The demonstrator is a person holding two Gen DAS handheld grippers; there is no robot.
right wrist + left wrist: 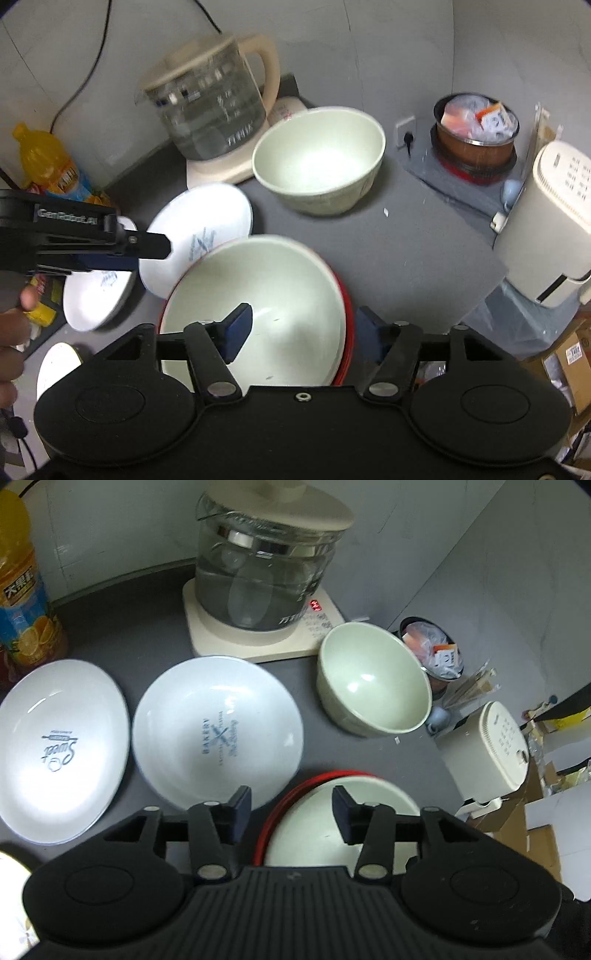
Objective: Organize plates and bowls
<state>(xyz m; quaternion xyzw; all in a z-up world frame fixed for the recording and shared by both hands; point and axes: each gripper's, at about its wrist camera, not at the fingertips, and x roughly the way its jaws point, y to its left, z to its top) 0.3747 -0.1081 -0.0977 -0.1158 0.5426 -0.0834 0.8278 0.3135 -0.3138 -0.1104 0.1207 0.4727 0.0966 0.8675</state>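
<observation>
The right tongs [303,326] straddle the right rim of a pale green bowl [258,302] nested in a red one [347,314], jaws wide. The left tongs [291,808] hover spread above it. Two white plates [218,731] [59,749] lie left on the grey worktop [140,627]; another green bowl [373,686] sits by the glass kettle [266,572].

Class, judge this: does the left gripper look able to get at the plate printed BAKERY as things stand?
Probably yes. The left gripper is open, and the BAKERY plate lies just ahead of it on the grey table, its near rim uncovered.
</observation>
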